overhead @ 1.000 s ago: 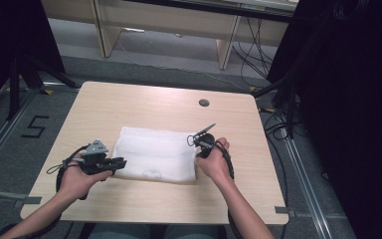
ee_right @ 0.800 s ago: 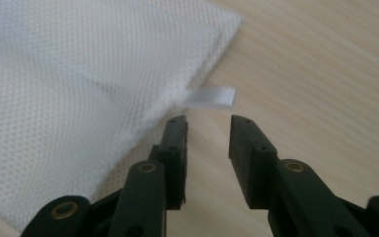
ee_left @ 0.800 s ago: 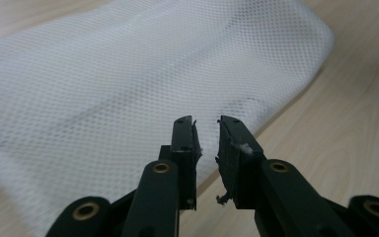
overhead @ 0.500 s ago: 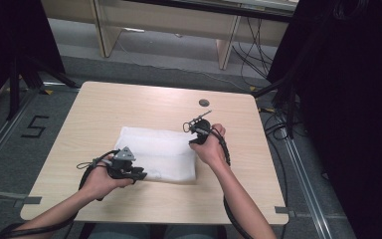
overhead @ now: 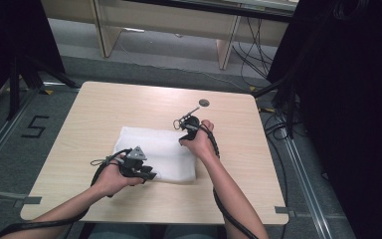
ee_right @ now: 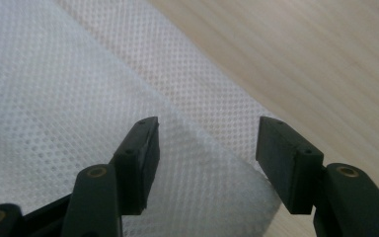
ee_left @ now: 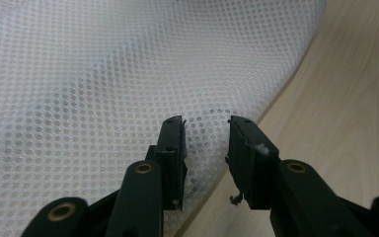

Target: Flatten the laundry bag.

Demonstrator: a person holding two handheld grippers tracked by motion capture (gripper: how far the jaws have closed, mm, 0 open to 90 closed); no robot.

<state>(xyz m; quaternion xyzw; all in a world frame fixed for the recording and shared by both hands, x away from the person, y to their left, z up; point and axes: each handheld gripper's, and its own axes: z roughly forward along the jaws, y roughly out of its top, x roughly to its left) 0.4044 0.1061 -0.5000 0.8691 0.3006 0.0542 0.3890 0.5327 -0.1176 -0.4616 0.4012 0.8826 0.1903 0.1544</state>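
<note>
Left gripper [overhead: 146, 174], high view: held at the near edge of a folded white mesh cloth [overhead: 154, 149], toward its near right corner; jaws parted, having just been opening. Right gripper [overhead: 180, 124], same view: held at the far right corner of the cloth; jaws spread wide, likewise just opened. The cloth is laid flat near the middle of a light wooden table [overhead: 104, 109], with bare board on every side. A small dark round disc [overhead: 204, 102] is noted on the tabletop beyond the right gripper, apart from the cloth. The person's forearms are seen entering from the bottom edge.

Left gripper view: left gripper [ee_left: 206, 133] released; cloth [ee_left: 103, 74] edge is seen lying between the pads, which are not pressed on it. The cloth's curved border and the table [ee_left: 350, 74] are seen to the right.

Right gripper view: right gripper [ee_right: 207, 136] fully released above a layered corner of the cloth [ee_right: 54, 98]; a lower ply is seen projecting past the upper one toward the table [ee_right: 301, 49]. No pad contact is seen.

Step in hand, judged: both grippers are being set at the cloth's right side for a fresh grasp, probably toward a further fold. Next move, judged: each gripper is to be lowered until the edge lies fully between its pads, all plies being caught, then clenched before any lift.
</note>
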